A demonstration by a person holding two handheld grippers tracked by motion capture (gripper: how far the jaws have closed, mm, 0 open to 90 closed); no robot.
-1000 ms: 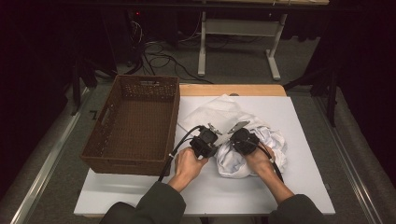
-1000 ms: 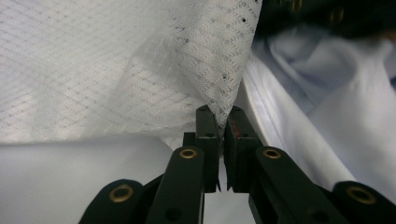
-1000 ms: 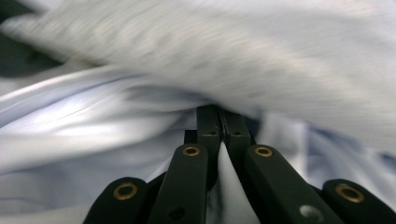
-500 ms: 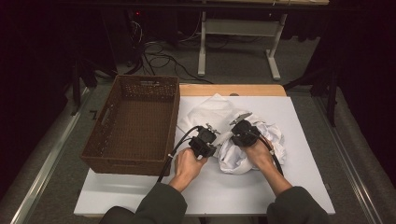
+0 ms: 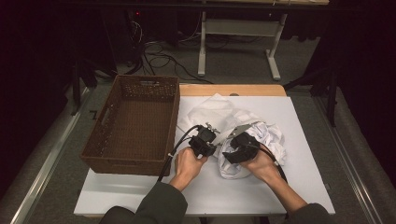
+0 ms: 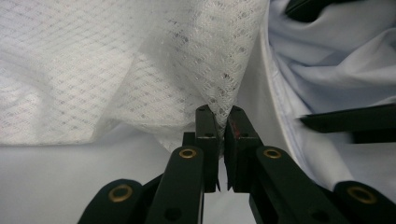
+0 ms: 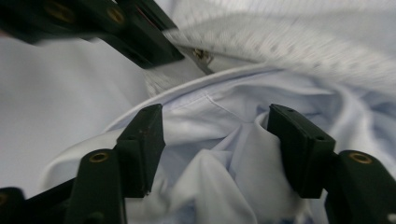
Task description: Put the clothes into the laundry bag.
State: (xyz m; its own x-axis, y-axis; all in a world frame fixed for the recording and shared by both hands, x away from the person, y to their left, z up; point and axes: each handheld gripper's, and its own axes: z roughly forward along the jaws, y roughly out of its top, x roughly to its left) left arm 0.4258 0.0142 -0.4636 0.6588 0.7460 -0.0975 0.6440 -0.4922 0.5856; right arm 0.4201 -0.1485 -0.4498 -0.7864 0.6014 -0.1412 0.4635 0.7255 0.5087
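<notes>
At table centre, left gripper (image 6: 222, 122) pinches the mesh cloth (image 6: 116, 65), right gripper (image 7: 215, 135) just opened over the pale-blue shirt (image 7: 224, 154): lifting now likely drags both garments tangled.

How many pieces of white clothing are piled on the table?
2 that I can tell: a white mesh-knit cloth toward the brown wicker basket, and a smooth pale-white shirt bunched on its far side. More may be hidden in the folds.
</notes>
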